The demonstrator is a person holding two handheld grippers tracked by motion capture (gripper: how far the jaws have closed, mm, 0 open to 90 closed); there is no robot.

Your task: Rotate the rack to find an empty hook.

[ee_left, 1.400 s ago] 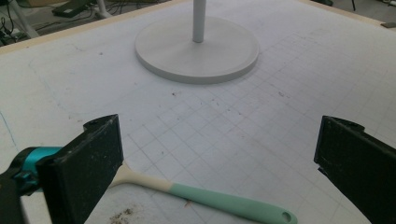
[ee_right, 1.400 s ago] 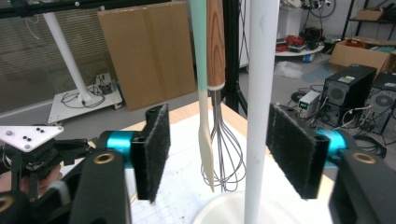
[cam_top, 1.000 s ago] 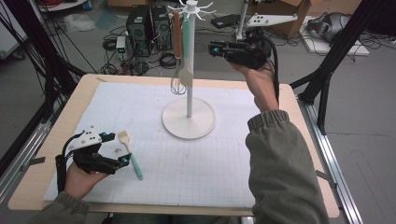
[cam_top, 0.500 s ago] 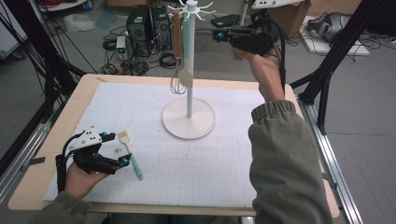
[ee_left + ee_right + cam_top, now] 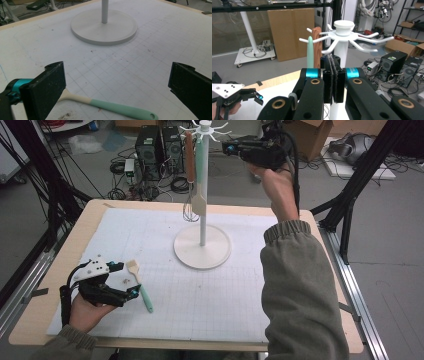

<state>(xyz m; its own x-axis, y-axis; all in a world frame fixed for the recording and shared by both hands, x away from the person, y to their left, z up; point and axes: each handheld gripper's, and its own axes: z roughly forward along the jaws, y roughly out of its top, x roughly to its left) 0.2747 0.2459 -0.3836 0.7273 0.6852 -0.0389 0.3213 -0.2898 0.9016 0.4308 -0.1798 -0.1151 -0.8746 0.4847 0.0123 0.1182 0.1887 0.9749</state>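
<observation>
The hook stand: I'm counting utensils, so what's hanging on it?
On the hook stand hang a mint spatula and a brown-handled whisk. The spatula partly covers the whisk's wires. The right gripper is beside the hooks.

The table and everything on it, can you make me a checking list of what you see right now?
Surface: wooden table covered by a white grid mat, with a few dark crumbs near the left gripper.
Job's things: white hook stand on the mat; a wood-handled whisk and a mint-handled spatula hang from it; a mint-handled brush lies flat on the mat.
Clutter: nothing seen.
Grippers: left gripper low over the mat, jaws wide open, the brush lying beside it; right gripper raised near the stand's hooks, jaws shut, empty.
Cables: black cable along the right forearm.
Surroundings: computer towers, cardboard boxes, floor wires.
</observation>
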